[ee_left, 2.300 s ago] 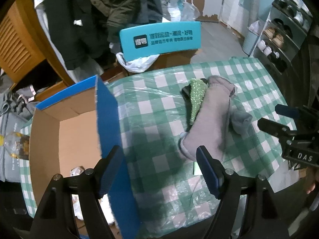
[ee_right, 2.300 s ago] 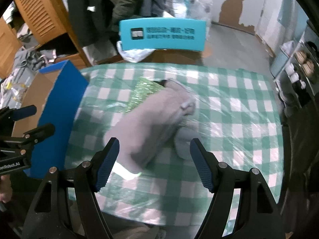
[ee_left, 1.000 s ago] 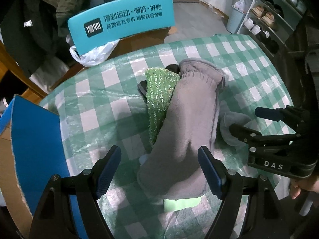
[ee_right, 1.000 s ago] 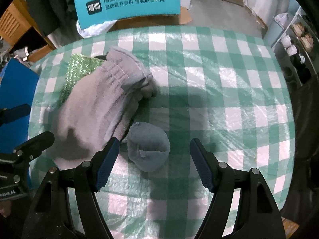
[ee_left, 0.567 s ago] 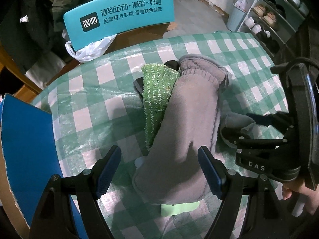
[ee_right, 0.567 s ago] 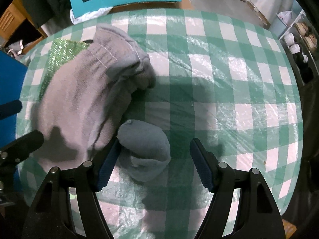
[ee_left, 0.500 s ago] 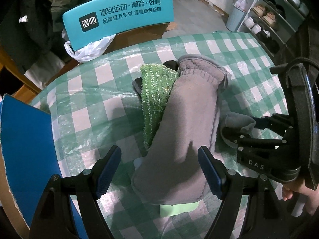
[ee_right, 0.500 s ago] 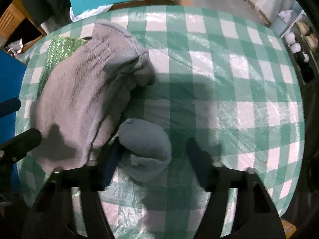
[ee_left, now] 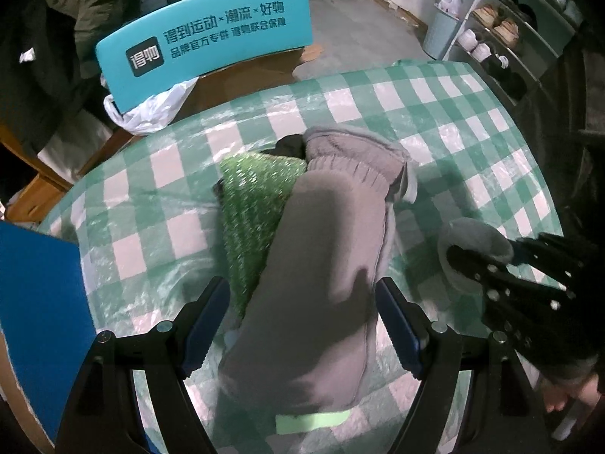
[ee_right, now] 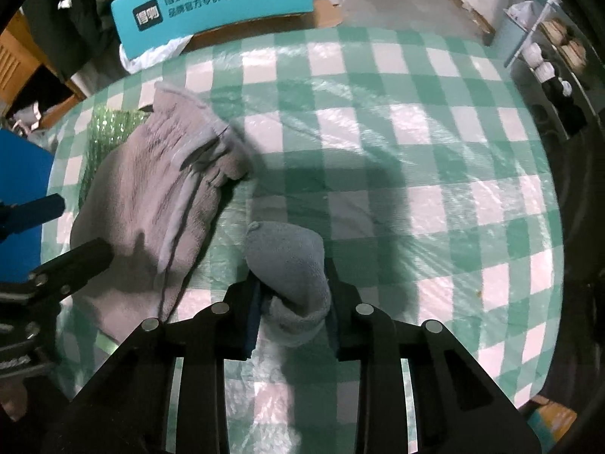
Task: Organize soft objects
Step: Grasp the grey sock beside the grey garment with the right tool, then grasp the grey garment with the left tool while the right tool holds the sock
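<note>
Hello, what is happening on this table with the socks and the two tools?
A person is sorting soft things on a green checked tablecloth with hand-held tongs. The right tongs are closing on a small rolled grey sock, which sits between their pads. The left tongs hang open over a long grey sock that lies partly on a green glittery cloth. A blue-sided cardboard box stands at the left.

The room is dim, with light falling from overhead. It glares off the clear plastic over the checked worktop (ee_right: 416, 121), and dark shadows pool beneath each claw. Both views bulge like a fishbowl, black at the corners, lines bending outward. The edges smear; the centre stays fairly sharp.
</note>
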### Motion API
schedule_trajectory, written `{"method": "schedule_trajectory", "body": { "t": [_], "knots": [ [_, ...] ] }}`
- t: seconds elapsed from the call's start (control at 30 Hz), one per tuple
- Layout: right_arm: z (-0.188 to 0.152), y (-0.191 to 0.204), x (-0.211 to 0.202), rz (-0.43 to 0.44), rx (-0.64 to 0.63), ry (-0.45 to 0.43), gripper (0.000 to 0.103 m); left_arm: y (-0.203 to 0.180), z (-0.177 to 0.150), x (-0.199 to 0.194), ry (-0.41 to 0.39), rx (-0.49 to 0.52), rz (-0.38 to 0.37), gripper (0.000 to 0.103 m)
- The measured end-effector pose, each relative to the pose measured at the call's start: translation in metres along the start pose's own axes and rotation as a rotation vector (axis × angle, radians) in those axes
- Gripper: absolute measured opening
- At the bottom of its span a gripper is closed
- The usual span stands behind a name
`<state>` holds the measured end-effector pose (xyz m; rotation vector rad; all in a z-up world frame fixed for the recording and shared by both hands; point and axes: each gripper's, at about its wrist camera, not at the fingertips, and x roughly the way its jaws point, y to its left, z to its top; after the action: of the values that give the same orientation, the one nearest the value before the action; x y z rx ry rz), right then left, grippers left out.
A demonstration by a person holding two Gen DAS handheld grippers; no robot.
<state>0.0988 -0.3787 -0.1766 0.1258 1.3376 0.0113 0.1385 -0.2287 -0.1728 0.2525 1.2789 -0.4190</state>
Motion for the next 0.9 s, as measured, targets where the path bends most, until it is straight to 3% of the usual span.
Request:
{"method": "schedule_trajectory", "body": {
  "t": [0.53, 0.6, 0.67, 0.9],
  "knots": [
    [-0.004, -0.012, -0.016, 0.027, 0.038, -0.018, 0.027, -0.011, 0.021, 0.022, 0.002, 0.004, -0.022, 0.079],
    [-0.005, -0.013, -0.015, 0.028, 0.040, -0.018, 0.027, -0.010, 0.020, 0.022, -0.003, 0.001, -0.026, 0.069],
    [-0.005, -0.013, -0.015, 0.029, 0.040, -0.018, 0.027, -0.009, 0.019, 0.024, 0.005, -0.003, -0.018, 0.048],
    [-0.005, -0.013, -0.015, 0.032, 0.044, -0.018, 0.027, -0.008, 0.013, 0.016, -0.008, 0.001, -0.034, 0.024]
  ]
}}
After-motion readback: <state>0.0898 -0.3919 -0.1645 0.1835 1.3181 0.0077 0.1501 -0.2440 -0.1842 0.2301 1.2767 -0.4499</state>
